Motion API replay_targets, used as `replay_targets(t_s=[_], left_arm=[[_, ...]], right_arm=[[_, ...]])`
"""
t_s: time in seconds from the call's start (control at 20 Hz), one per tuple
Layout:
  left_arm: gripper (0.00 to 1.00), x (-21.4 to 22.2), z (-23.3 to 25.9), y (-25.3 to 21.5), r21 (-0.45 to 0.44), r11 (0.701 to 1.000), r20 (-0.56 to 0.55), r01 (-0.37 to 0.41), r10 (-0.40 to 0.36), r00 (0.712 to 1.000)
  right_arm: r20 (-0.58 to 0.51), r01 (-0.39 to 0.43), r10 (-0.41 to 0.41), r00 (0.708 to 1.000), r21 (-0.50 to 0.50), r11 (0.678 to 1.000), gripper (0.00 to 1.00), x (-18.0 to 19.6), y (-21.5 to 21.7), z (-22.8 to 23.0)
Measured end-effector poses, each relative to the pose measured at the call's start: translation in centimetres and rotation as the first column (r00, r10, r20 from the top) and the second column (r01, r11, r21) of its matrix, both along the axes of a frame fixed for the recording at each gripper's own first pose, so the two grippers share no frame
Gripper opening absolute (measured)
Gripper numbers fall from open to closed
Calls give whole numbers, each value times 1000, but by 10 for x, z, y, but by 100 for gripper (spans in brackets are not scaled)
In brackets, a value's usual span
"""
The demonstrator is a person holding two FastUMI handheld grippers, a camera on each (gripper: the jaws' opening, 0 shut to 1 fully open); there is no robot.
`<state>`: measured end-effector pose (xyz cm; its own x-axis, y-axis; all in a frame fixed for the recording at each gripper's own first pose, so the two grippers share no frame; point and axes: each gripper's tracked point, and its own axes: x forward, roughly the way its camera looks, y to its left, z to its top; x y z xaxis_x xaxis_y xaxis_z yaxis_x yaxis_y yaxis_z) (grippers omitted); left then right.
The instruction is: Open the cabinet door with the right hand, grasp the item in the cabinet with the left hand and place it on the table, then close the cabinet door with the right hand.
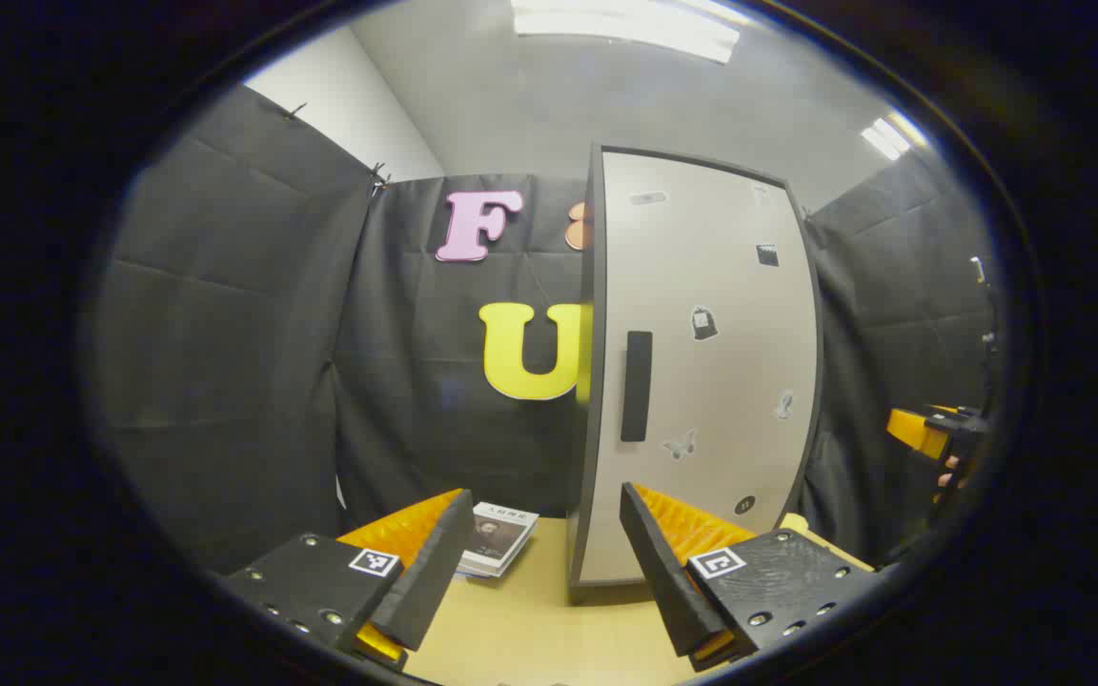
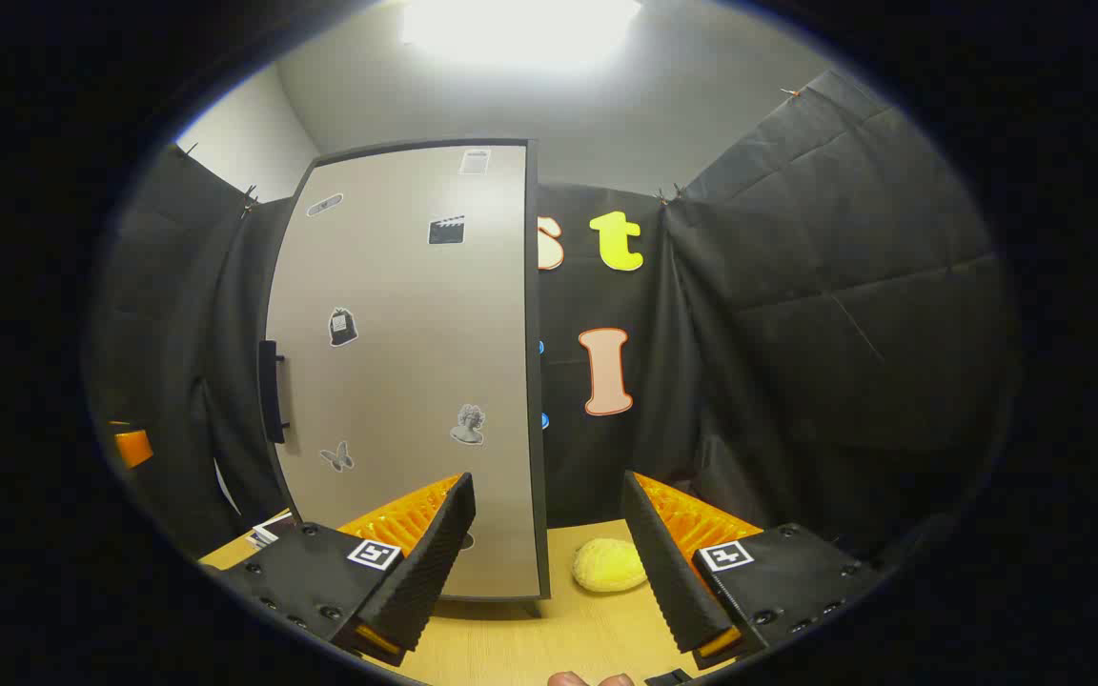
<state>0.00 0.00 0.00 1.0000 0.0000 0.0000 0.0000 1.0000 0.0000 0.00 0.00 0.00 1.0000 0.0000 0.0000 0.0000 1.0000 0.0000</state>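
In the left gripper view, the left gripper (image 1: pixel 546 553) is seen w/ its fingers spread apart; nothing is held between them. It is kept just above the desk (image 1: pixel 530 629). The cabinet (image 1: pixel 692 362) stands upright straight ahead and a bit to the right of this gripper, and its door (image 1: pixel 711 381) is closed. A dark vertical handle (image 1: pixel 637 386) is fixed near the door's left edge, above the gap between the fingers. Several small stickers are seen on the door. The item inside can't be seen, as it is hidden behind the closed door. A small book (image 1: pixel 499 538) lies flat on the desk just beyond the left finger, beside the cabinet's left side. Far to the right, part of the right gripper (image 1: pixel 930 433) is seen, w/ a bit of the hand holding it.

In the right gripper view, the right gripper (image 2: pixel 549 562) is also held w/ fingers apart and empty, low over the desk (image 2: pixel 511 648). The cabinet door (image 2: pixel 406 381) is ahead and to the left of it, w/ the handle (image 2: pixel 270 391) at the door's far left edge, well apart from this gripper. A yellow sponge-like lump (image 2: pixel 609 564) lies on the desk between the fingers, farther ahead, just right of the cabinet's base.
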Motion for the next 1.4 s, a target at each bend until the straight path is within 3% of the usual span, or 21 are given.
replay_targets(t_s=[0.2, 0.35, 0.45, 0.65, 0.75, 0.8, 1.0, 1.25, 1.3, 1.4], left_arm=[[95, -1, -9, 6, -21, 1000, -11, -3, 3, 1000], [92, -2, -18, 12, -25, 1000, -28, -12, 11, 1000], [95, -4, -23, 16, -24, 999, -35, -21, 20, 999], [92, -8, -28, 23, -24, 999, -39, -34, 33, 999], [97, -9, -31, 26, -22, 999, -42, -38, 37, 998], [92, -10, -32, 27, -18, 999, -44, -41, 40, 998], [92, -13, -34, 34, -14, 998, -42, -54, 53, 998], [97, -11, -37, 52, -87, 993, -45, -83, 80, 996], [92, -11, -39, 56, -85, 992, -46, -91, 87, 995], [94, -12, -43, 64, -70, 992, -48, -106, 103, 994]], right_arm=[[-16, -7, 7, 1000, 5, 1000, 98, -1, 8, -6], [-19, -8, 7, 1000, -27, 1000, 98, -1, 13, -10], [-31, -18, 18, 999, -20, 1000, 96, -1, 21, -13], [-41, -34, 34, 999, 9, 999, 97, 0, 31, -12], [-40, -38, 38, 998, 11, 999, 96, 1, 35, -10], [-39, -40, 40, 998, 12, 999, 97, 2, 38, -8], [-47, -51, 53, 997, 42, 998, 97, 8, 50, -4], [-56, -88, 91, 994, 59, 994, 97, 22, 75, 10], [-52, -101, 105, 993, 69, 993, 96, 26, 83, 16], [-45, -129, 133, 990, 85, 988, 98, 31, 101, 27]])
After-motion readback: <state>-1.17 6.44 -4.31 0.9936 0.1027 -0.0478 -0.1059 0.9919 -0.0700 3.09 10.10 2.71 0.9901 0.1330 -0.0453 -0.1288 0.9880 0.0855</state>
